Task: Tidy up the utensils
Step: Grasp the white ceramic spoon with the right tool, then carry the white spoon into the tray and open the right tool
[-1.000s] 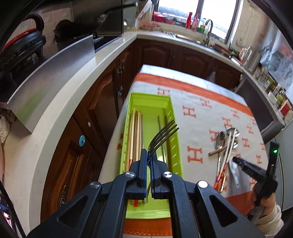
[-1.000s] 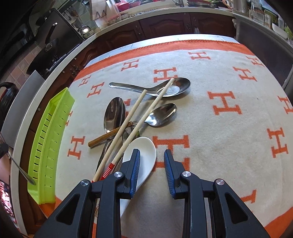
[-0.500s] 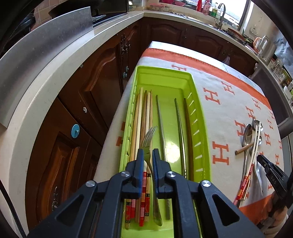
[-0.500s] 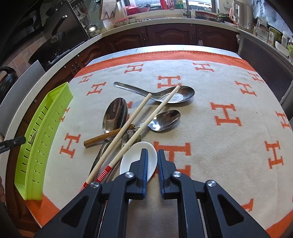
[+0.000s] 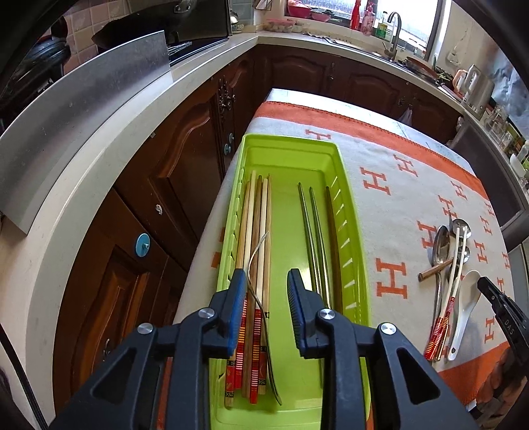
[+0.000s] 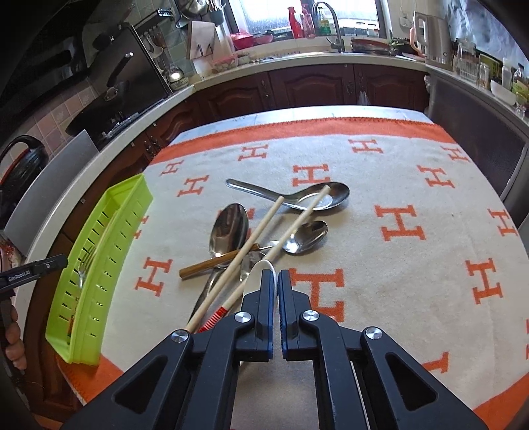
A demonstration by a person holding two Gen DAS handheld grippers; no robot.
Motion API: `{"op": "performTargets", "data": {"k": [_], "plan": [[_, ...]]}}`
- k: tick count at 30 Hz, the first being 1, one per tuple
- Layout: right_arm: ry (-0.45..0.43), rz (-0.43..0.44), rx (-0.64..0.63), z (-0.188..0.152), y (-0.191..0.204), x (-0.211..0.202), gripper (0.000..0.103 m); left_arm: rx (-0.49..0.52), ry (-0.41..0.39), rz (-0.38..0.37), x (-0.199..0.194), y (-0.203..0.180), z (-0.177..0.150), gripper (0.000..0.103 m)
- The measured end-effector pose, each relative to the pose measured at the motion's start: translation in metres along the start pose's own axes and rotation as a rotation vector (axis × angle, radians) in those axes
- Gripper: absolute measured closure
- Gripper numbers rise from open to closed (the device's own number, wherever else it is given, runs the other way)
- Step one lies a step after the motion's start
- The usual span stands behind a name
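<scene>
Lime-green plastic utensil tray [image 5: 291,155] along the table's left edge, holding wooden chopsticks [image 5: 256,211] on its left side, metal chopsticks [image 5: 312,225] and one dark chopstick [image 5: 332,225] on its right. Steel fork [image 5: 261,297] lying over the wooden chopsticks, right between the spread, still-opening fingers of the left gripper [image 5: 266,281], touched by neither pad. Right gripper [image 6: 276,281] pressed fully together above the loose pile, just over the white ceramic spoon [image 6: 259,271], with nothing seen between its pads. Beside that spoon: three steel spoons [image 6: 229,230], a wooden-handled utensil [image 6: 211,264] and a pair of red-ended chopsticks [image 6: 264,238] crossing over them. Underneath, a grey cloth [image 6: 413,198] patterned with orange letters and an orange border. Around the table, dark wood cabinets [image 6: 314,86], pale countertop [image 5: 109,139], sink tap [image 6: 330,20] under a bright window, kettle [image 6: 433,36] at right.
</scene>
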State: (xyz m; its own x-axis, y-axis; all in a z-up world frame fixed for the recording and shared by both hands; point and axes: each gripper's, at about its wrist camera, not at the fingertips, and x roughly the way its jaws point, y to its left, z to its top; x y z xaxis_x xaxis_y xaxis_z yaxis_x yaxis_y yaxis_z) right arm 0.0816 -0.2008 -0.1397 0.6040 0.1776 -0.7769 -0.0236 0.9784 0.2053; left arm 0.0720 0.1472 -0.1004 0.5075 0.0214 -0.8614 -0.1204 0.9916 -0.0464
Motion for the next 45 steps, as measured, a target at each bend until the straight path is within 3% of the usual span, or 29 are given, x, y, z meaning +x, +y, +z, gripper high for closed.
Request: {"op": "performTargets", "data": {"k": [11,16,20,25,33,40,45], "plan": [[-0.104,0.069,-0.027,0.017,0.029,-0.061,0.1,-0.015,-0.036,-0.006,-0.018,0.01,-0.006,0.079],[-0.125,0.142,-0.074,0.037,0.068,-0.079,0.1,-0.02,-0.051,0.025,-0.026,0.019,-0.008,0.065],[-0.128,0.195,-0.1,0.056,0.104,-0.075,0.1,-0.039,-0.067,0.042,-0.03,0.031,-0.008,0.064],[-0.095,0.235,-0.145,0.08,0.157,-0.049,0.1,-0.083,-0.077,0.041,-0.029,0.05,-0.006,0.063],[-0.048,0.194,-0.243,0.099,0.236,0.025,0.1,-0.146,-0.096,0.057,-0.022,0.08,-0.003,0.063],[-0.042,0.074,-0.38,0.103,0.288,0.093,0.101,-0.18,-0.066,0.068,-0.007,0.094,-0.007,0.063],[-0.047,-0.025,-0.452,0.105,0.304,0.128,0.101,-0.204,-0.053,0.079,-0.002,0.101,-0.008,0.062]]}}
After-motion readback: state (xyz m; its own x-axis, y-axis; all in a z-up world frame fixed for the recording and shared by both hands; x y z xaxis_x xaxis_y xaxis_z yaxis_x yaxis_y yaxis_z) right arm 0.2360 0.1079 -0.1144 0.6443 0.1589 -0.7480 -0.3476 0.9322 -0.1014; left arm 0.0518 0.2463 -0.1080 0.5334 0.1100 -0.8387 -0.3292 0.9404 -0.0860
